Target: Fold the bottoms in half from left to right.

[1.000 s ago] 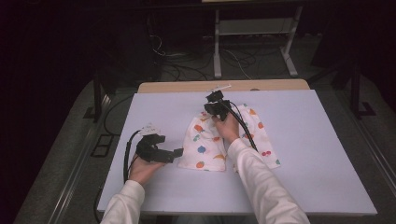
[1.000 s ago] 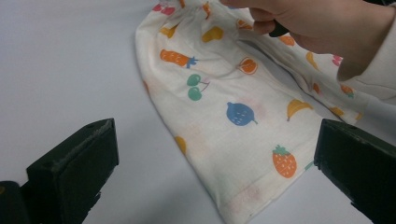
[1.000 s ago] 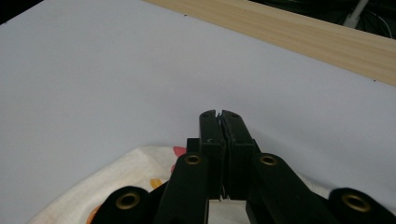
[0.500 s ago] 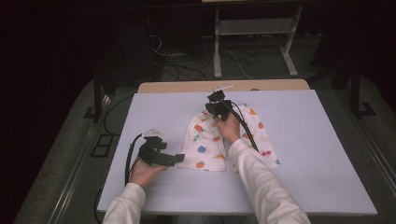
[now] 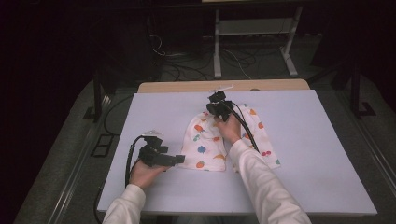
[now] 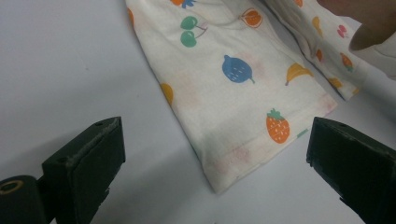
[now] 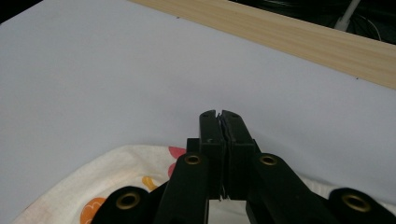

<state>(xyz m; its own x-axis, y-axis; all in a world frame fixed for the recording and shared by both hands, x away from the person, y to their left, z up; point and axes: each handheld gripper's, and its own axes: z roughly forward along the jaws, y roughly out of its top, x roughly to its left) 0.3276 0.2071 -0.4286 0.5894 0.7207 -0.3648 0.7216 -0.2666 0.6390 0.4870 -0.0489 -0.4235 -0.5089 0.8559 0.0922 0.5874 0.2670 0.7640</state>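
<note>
A white cloth [image 5: 205,144] printed with coloured fruit lies rumpled on the pale table [image 5: 308,140]. My left gripper [image 5: 179,159] rests low at the cloth's near left corner, open, its jaws wide on either side of the hemmed corner [image 6: 233,93] without touching it. My right gripper [image 5: 216,103] sits at the cloth's far edge, shut. In the right gripper view its jaws [image 7: 219,114] are pressed together and reach past the cloth's edge [image 7: 116,172] over bare table; I see no fabric between the tips. A hand covers the cloth behind it.
A wooden strip [image 5: 187,87] runs along the table's far edge. Beyond it stand metal frame legs [image 5: 217,51] and loose cables on the dark floor. Black cables trail from both grippers, the right one lying over the cloth [image 5: 245,128].
My left gripper has slid a little to the right, closer to the cloth's near corner. The right gripper and the cloth have stayed put.
</note>
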